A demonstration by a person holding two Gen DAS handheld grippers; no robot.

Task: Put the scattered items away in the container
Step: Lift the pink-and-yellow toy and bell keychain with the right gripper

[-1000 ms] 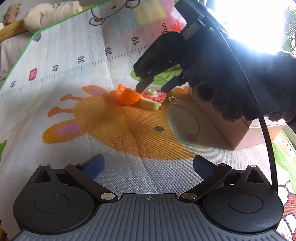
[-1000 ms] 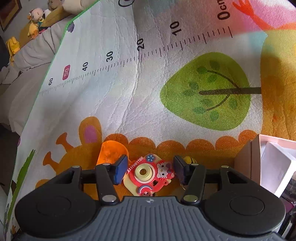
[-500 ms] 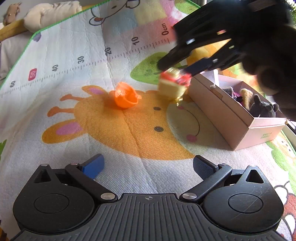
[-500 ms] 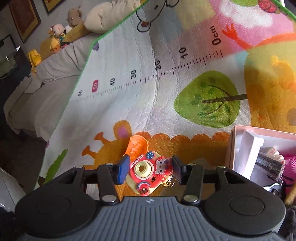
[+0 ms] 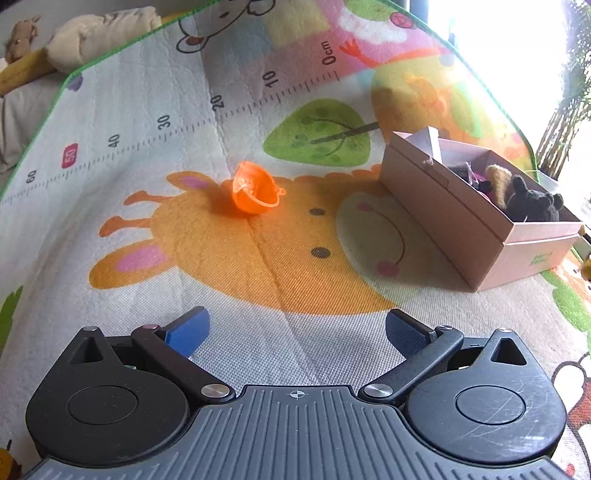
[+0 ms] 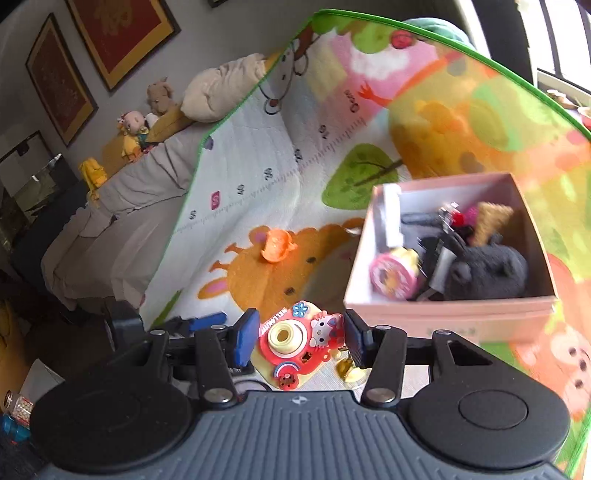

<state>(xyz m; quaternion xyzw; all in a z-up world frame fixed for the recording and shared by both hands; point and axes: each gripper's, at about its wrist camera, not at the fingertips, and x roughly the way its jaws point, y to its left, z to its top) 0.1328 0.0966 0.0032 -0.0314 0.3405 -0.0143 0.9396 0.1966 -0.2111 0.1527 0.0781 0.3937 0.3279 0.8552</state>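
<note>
Room: a grey wall carried framed pictures (image 6: pixel 110 33); below it a bed or sofa draped in grey cloth (image 6: pixel 122 206) held plush toys (image 6: pixel 136 129) and a cream cushion (image 6: pixel 225 88).

Floor covering: a printed play mat (image 5: pixel 147 122) with a green border, a ruler scale, a green tree and a large orange cartoon animal.

Container: a pink cardboard box (image 6: pixel 443 317), open-topped, stood on the mat at the right side of the animal print. Inside lay a dark plush animal (image 6: pixel 487 269), a brown fuzzy item (image 6: pixel 493 218), a round pink-faced item (image 6: pixel 391 277), a white insert against the far-left wall, and small dark pieces too blurred to name.

Left hand-held gripper (image 5: pixel 295 328): low over the mat, jaws spread wide, nothing between its blue pads.

Right hand-held gripper (image 6: pixel 297 338): raised above the mat, just beside the near wall of the box, jaws clamped on the toy camera (image 6: pixel 291 343). The camera, red-faced on a yellow body with a cream lens ring and a cat-character figure, sat between both pads, clear of the mat. A small gold clasp (image 6: pixel 351 369) hung by the right pad.

Loose item: an orange translucent capsule half (image 5: pixel 255 194), open side tilted upward, lay on the animal print, well apart from the box.
</note>
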